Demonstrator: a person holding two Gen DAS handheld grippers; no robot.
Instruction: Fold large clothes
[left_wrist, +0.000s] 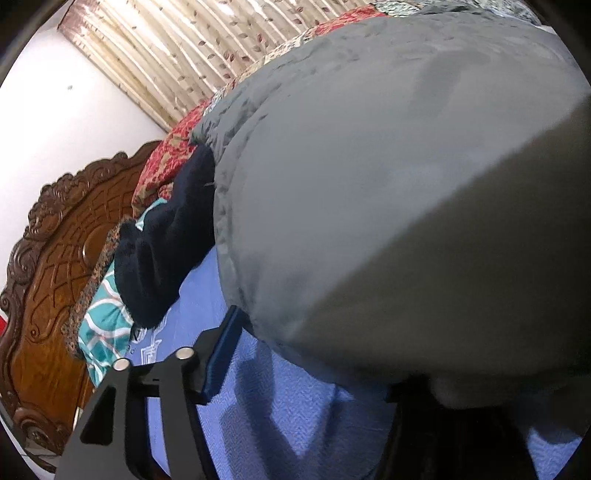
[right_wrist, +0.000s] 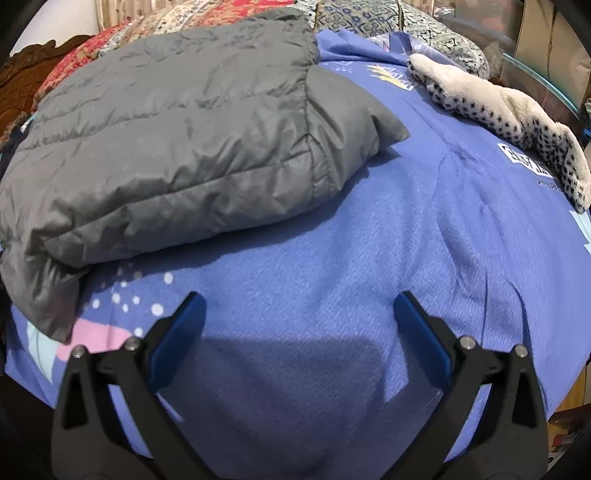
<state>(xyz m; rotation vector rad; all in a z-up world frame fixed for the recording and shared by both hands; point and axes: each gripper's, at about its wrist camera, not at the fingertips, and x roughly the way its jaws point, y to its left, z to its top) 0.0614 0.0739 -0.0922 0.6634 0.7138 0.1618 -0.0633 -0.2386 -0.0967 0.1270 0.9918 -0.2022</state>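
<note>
Grey jacket (right_wrist: 166, 147); blue blanket (right_wrist: 332, 240); black-spotted white fabric (right_wrist: 509, 110).

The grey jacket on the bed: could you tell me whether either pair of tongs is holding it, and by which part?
The right tongs are open and hold nothing. The left tongs are half hidden under the grey jacket, so a hold cannot be told.

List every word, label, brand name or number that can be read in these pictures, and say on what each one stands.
No text can be read with certainty.
Blue bedsheet: a black-and-white printed label beside the spotted plush toy, too distorted to read.
Same sheet, left wrist view: a white printed outline, illegible.
Grey puffer jacket: no visible label.
</note>
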